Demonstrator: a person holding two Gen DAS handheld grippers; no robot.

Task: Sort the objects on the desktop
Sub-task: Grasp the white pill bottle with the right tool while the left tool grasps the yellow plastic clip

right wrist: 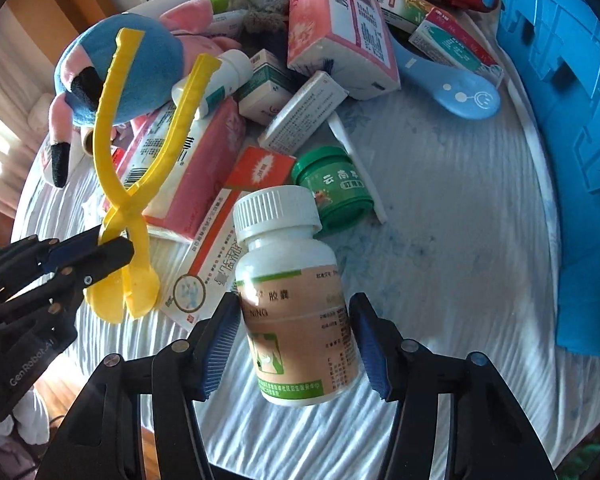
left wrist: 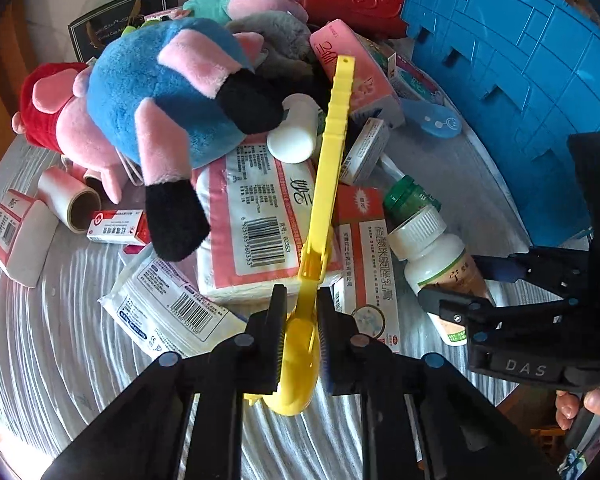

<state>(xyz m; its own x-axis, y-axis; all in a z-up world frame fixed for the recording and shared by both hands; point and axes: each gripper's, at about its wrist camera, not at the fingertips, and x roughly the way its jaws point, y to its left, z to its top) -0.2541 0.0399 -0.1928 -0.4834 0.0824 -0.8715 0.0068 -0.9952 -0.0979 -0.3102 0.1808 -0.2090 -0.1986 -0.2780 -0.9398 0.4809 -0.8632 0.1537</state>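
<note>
holding two things at once, i start on my left. the left gripper (left wrist: 302, 322) is clamped tight on the yellow plastic tongs (left wrist: 328, 168), the pads pinching the thin neck just above its two scoop ends, below the pivot. the tongs feel like a light, stiff, hollow thing; the smooth plastic could twist in the pads, and its two long arms splay out over the pile, so the far tips may snag the blue plush toy (left wrist: 160, 92) or the pink tissue pack (left wrist: 252, 224) beneath them. a hold nearer the pivot would steady it better, i judge. my left gripper points steeply down at the table (left wrist: 60, 320), with the tongs' arms running away from me over the clutter.

to the right, the right gripper (right wrist: 296, 344) has its jaws closed on the white medicine bottle (right wrist: 290, 292), the blue ribbed pads pressing the labelled body on either side, cap pointing away. the bottle is rigid and light, its label glossy, so it may slip if tilted; taking it across the middle of the body looks sound. it hangs tilted above the bare cloth, just short of the green jar (right wrist: 334, 186) and the red and white box (right wrist: 220, 232). this gripper also aims steeply down. the blue basket (right wrist: 572, 120) stands at the far right, a likely place for sorted things.
</note>
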